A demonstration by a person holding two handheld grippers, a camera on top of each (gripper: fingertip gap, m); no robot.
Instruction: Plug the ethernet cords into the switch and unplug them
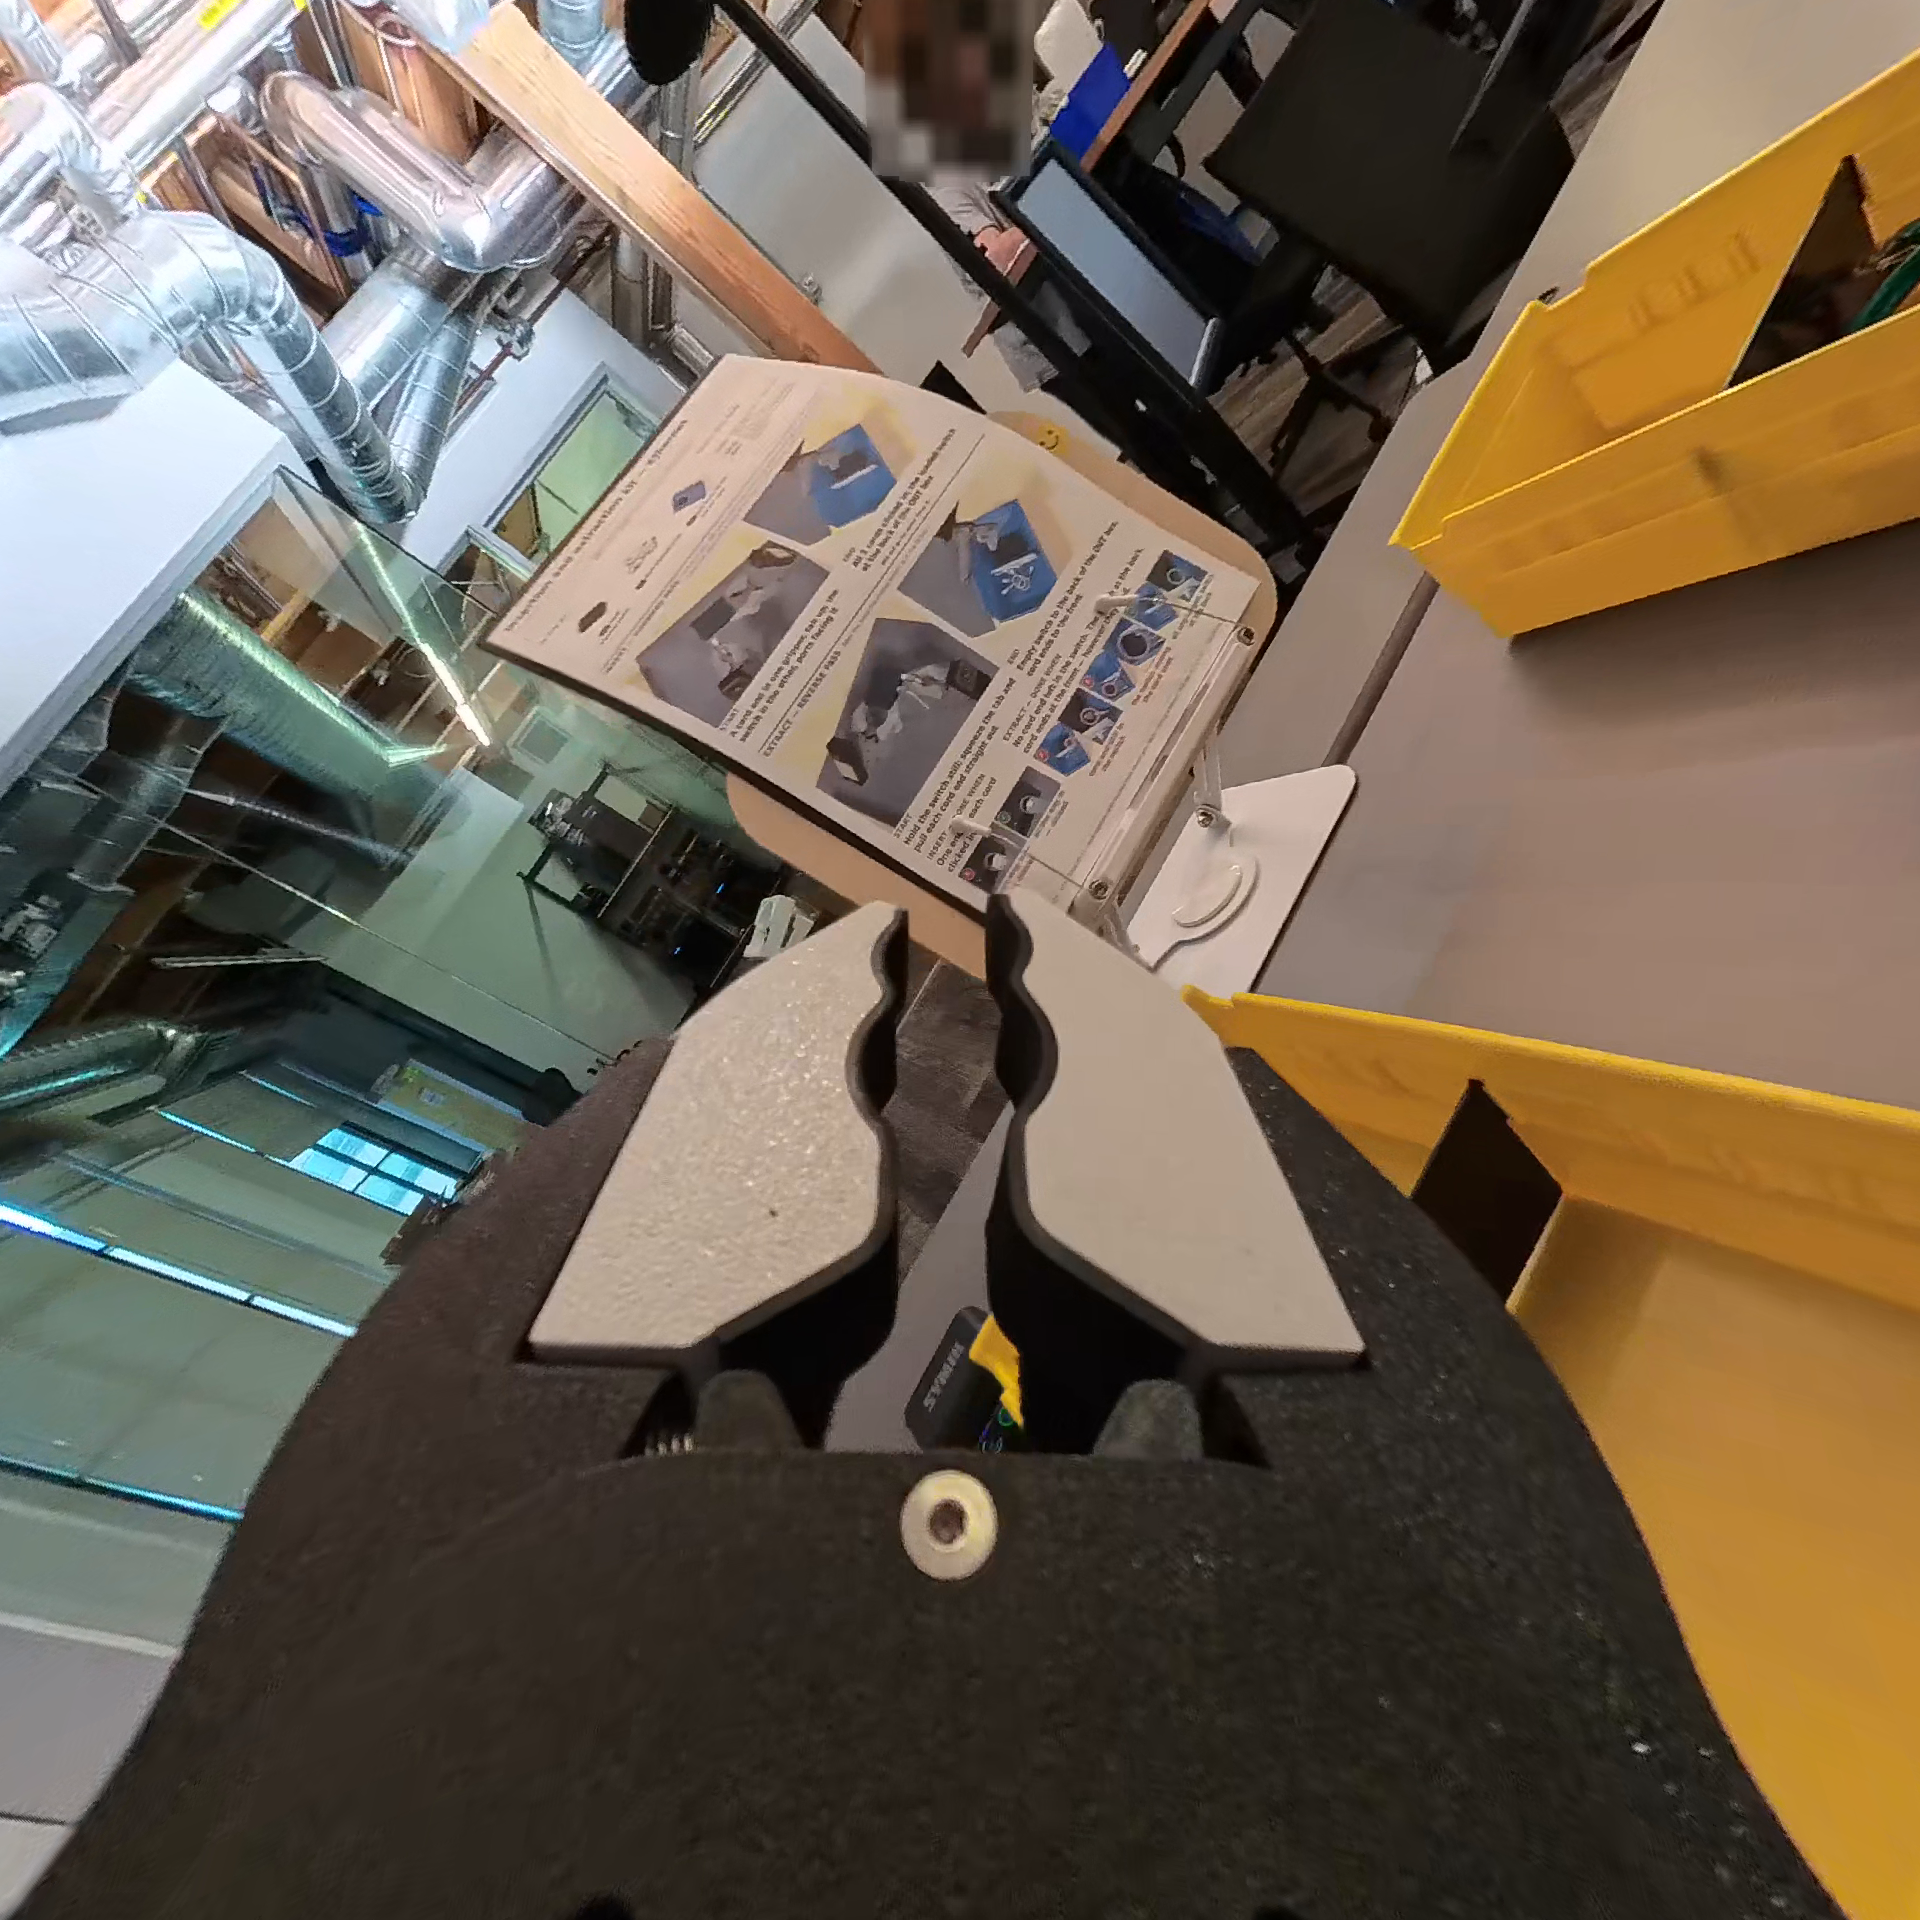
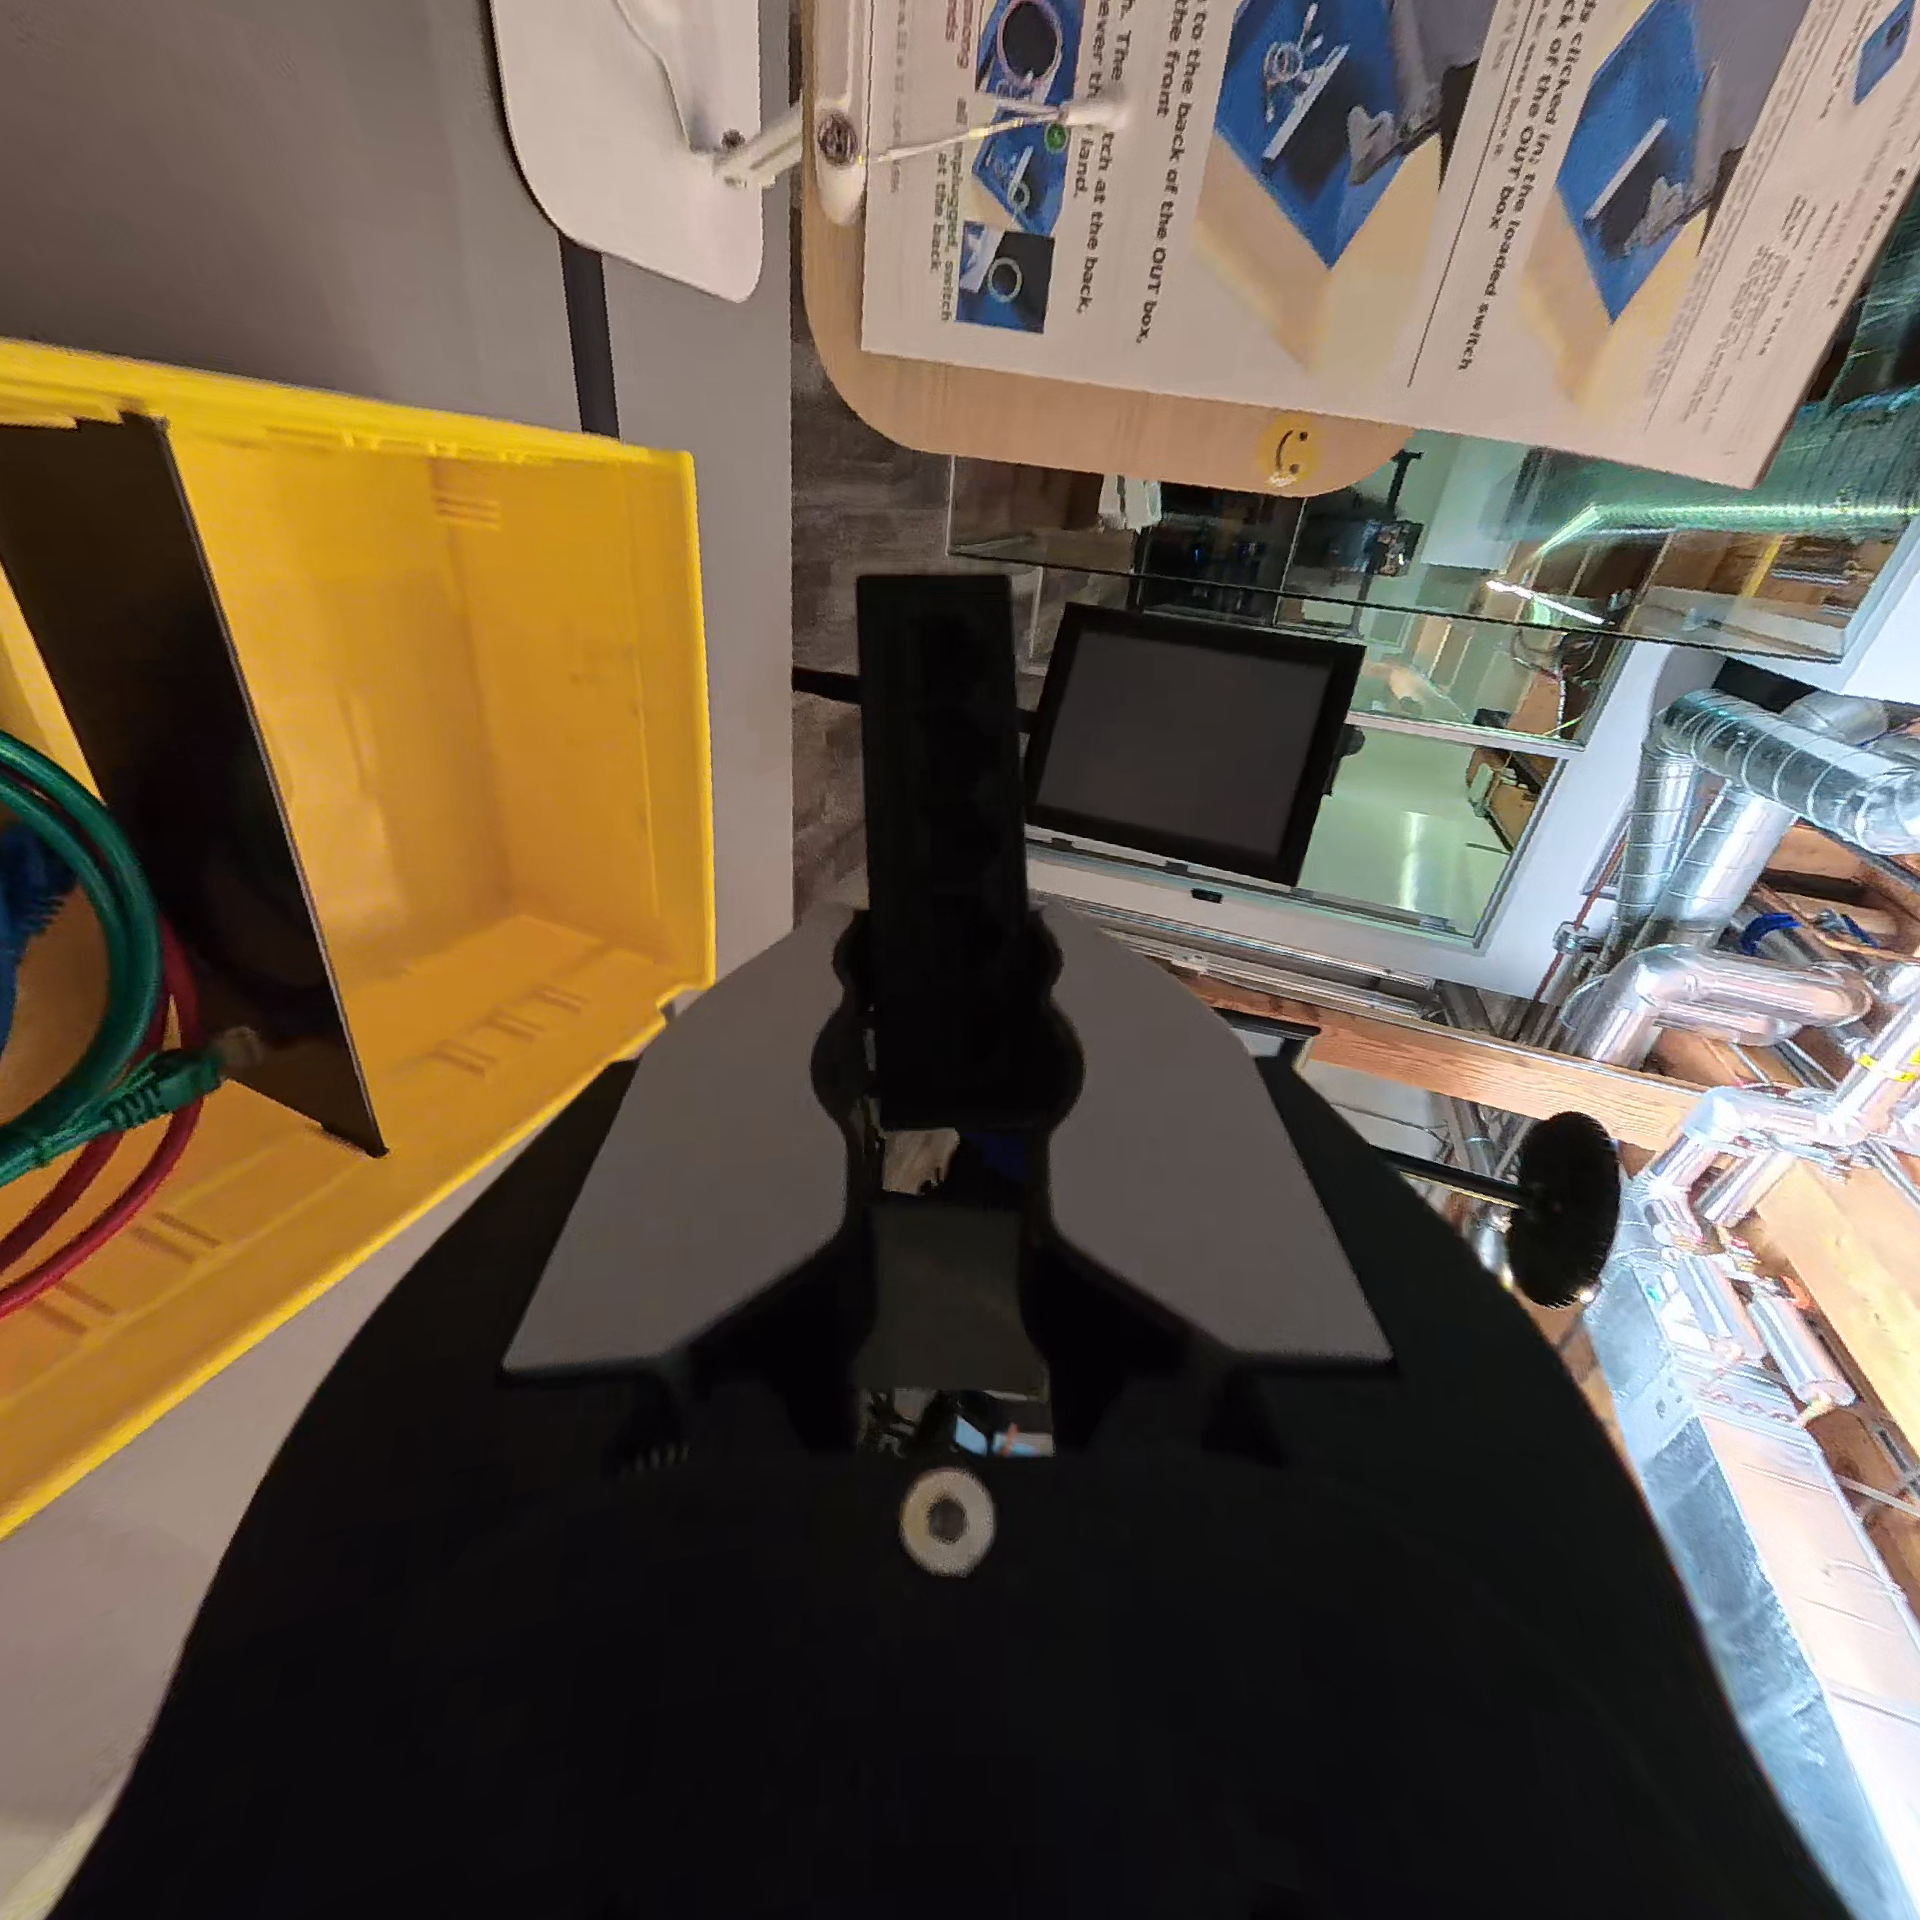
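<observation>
My right gripper (image 2: 940, 997) is clamped on a flat black box, the switch (image 2: 940, 821), which stands up between the fingers and projects past their tips; only the right wrist view shows it. My left gripper (image 1: 940, 935) holds nothing: its two grey fingers (image 1: 758, 1132) stand a narrow gap apart, with nothing between the tips.

Left wrist view only: low between the finger bases, a small black device (image 1: 951, 1377) with a yellow patch beside it. Two yellow bins appear here, a near one (image 1: 1558, 1101) just right of the gripper and a far one (image 1: 1621, 457) across the grey table (image 1: 1662, 831).

Right wrist view only: one yellow bin (image 2: 499, 727) to the left, crossed by a black divider (image 2: 177, 748). On the divider's far-left side lie three cords: one green (image 2: 125, 904) with its plug (image 2: 171, 1086) touching the divider, one red (image 2: 125, 1164) curving beneath it, and one blue (image 2: 26, 894) at the frame edge. All are apart from the switch.

Both views: one printed instruction sheet (image 1: 883, 613) (image 2: 1351, 187) on a rounded wooden board (image 1: 1242, 566) (image 2: 1039, 416), carried by a white stand (image 1: 1247, 862) (image 2: 644, 145).

Farthest: one dark screen (image 2: 1184, 743) beyond the switch, and silver ducts (image 1: 260, 312) (image 2: 1766, 769) along wooden beams.
</observation>
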